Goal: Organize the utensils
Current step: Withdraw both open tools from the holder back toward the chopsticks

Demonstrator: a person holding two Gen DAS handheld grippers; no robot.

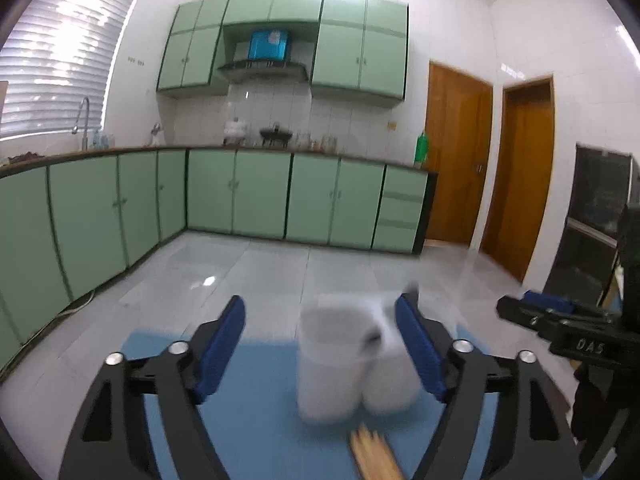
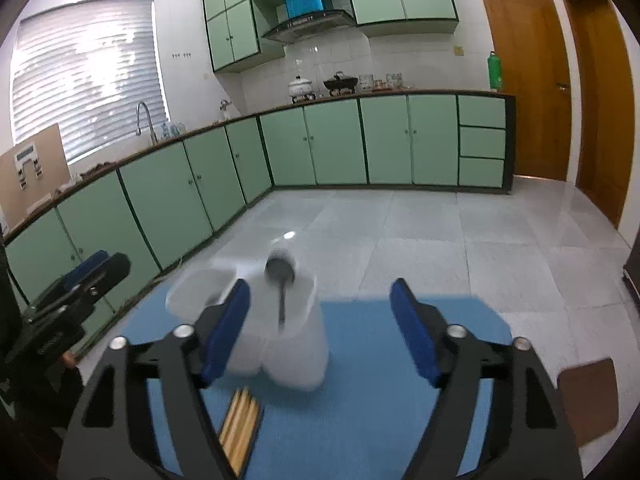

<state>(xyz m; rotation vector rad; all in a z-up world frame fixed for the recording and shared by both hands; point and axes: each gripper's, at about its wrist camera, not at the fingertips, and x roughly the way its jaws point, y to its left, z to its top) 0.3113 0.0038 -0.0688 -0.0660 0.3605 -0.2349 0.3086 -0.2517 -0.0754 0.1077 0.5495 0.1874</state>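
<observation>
In the left wrist view, the left gripper (image 1: pixel 320 344) fills the lower half of the frame with its jaws spread wide and nothing pressed between the blue pads (image 1: pixel 224 344). Two translucent white cups (image 1: pixel 328 364) stand side by side on the blue mat (image 1: pixel 260 420) at lower centre, touching each other and blurred; the right-hand cup sits partly behind the gripper's right finger, and a dark spoon bowl shows at its rim. A bundle of wooden chopsticks (image 1: pixel 374 456) lies on the mat at the bottom edge, just in front of the cups. The other gripper's black finger juts in from the right edge. In the right wrist view, the right gripper (image 2: pixel 320 336) also stands wide open with nothing held; the cups (image 2: pixel 288 336) sit left of centre, partly hidden by its left finger. A metal spoon (image 2: pixel 281 276) stands tilted in the right-hand cup, its bowl above the rim. The chopsticks (image 2: pixel 240 424) lie at lower left on the mat (image 2: pixel 360 400), close to the cups. Green cabinets (image 2: pixel 328 144) line the far walls, and the mat's table (image 2: pixel 588 396) shows as a brown corner at lower right.
</observation>
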